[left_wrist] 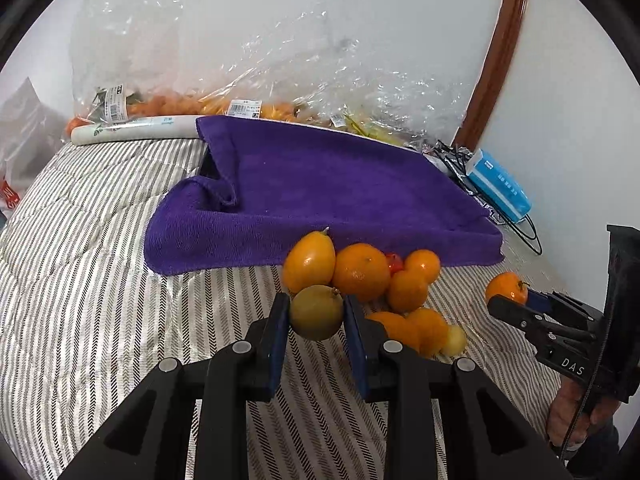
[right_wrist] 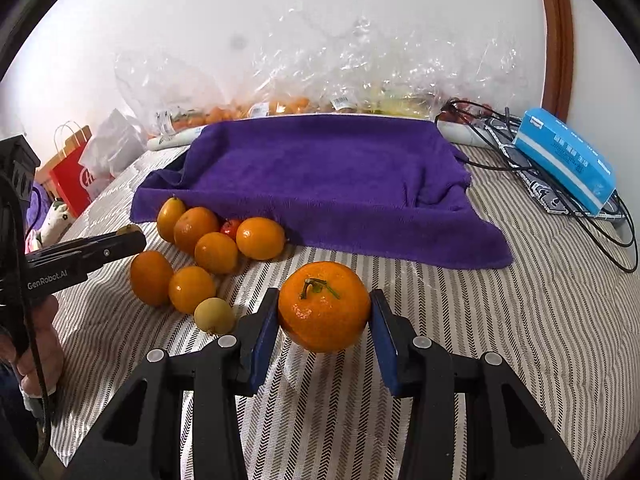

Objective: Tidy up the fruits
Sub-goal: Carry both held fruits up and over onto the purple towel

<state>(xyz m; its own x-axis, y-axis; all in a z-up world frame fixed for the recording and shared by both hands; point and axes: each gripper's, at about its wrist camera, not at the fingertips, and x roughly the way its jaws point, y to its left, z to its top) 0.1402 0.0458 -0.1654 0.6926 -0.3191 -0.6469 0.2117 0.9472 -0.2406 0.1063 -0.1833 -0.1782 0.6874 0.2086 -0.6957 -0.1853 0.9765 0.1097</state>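
Observation:
My left gripper (left_wrist: 317, 312) is shut on a small olive-green round fruit (left_wrist: 316, 314), held just above the striped bedding. Behind it lies a pile of several orange fruits (left_wrist: 360, 272) with a small red one (left_wrist: 394, 263), at the front edge of a purple towel (left_wrist: 320, 192) draped over a tray. My right gripper (right_wrist: 324, 312) is shut on a large orange mandarin (right_wrist: 324, 306) with a green stem, to the right of the pile (right_wrist: 216, 252). The mandarin also shows in the left wrist view (left_wrist: 506, 288). A pale yellow fruit (right_wrist: 214, 316) lies near the right gripper.
Clear plastic bags with produce (right_wrist: 280, 104) lean against the wall behind the towel. A blue tissue pack (right_wrist: 568, 160) and black cables (right_wrist: 500, 140) lie at the right. A red paper bag (right_wrist: 72, 180) stands at the left. A white roll (left_wrist: 136, 130) lies at the back left.

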